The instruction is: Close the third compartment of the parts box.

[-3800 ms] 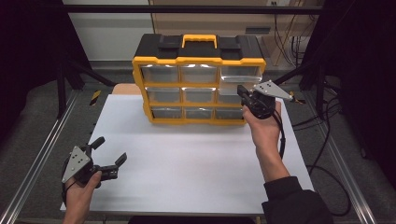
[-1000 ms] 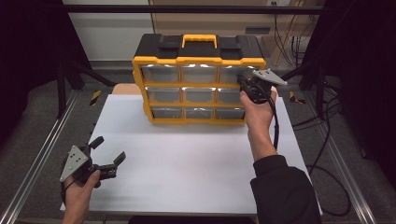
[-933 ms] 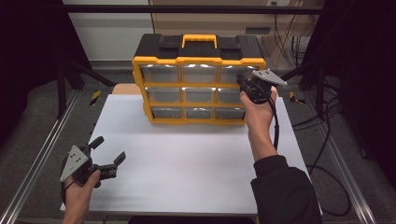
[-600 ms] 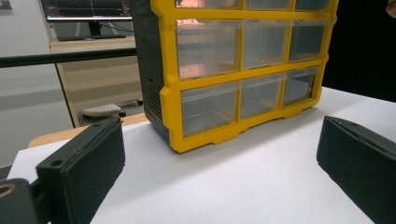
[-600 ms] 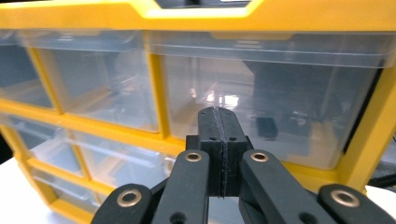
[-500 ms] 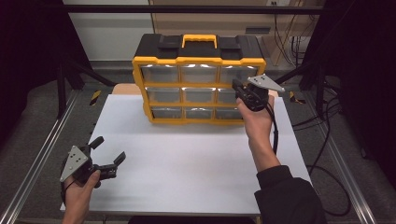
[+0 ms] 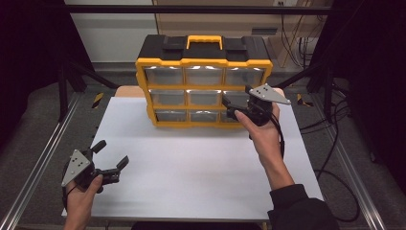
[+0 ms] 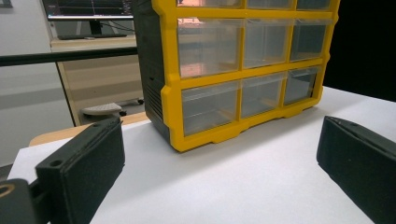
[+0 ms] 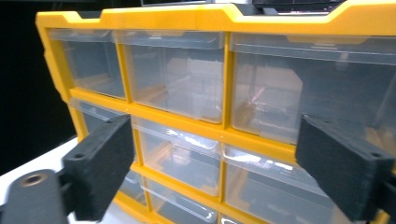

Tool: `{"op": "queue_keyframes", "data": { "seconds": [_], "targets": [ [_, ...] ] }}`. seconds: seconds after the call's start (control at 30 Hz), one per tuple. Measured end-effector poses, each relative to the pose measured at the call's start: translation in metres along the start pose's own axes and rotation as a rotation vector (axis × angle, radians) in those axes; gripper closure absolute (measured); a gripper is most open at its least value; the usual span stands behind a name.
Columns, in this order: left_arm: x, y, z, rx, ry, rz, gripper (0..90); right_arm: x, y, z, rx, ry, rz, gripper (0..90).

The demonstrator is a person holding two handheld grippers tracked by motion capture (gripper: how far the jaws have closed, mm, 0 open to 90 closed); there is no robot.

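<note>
The organizer (image 7: 203,81), a yellow-framed cabinet with a black top and three rows of three clear drawers, stood upright at the far edge of the white table (image 7: 191,177), its drawer fronts facing the person. The right gripper (image 7: 231,108) was held just in front of the organizer's right column of drawers, level with the middle and bottom rows. Its jaws had just been opening and stood wide apart, with nothing between them; in the right gripper view they framed the drawer fronts without touching them. The right hand (image 7: 262,134) reached toward the organizer from the near right. The left gripper (image 7: 111,160) sat well apart from the organizer, near the table's front left corner, held in the left hand (image 7: 82,199). Its jaws were also spread wide and empty, pointing across bare tabletop toward the organizer's lower left corner.
</note>
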State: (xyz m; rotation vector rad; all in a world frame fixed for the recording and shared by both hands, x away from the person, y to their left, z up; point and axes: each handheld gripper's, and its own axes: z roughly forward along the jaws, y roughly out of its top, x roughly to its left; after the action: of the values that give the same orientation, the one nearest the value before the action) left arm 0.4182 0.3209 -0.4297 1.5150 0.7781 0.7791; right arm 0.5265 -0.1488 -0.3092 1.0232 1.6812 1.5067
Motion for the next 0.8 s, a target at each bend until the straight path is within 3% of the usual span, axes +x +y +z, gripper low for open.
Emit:
{"op": "queue_keyframes", "data": {
  "seconds": [0.8],
  "targets": [
    [0.0005,-0.0002,-0.0002,0.004,-0.002,-0.004,0.7,0.0034,-0.0017,-0.0018,0.004,0.013,-0.018,6.1]
  ]
}}
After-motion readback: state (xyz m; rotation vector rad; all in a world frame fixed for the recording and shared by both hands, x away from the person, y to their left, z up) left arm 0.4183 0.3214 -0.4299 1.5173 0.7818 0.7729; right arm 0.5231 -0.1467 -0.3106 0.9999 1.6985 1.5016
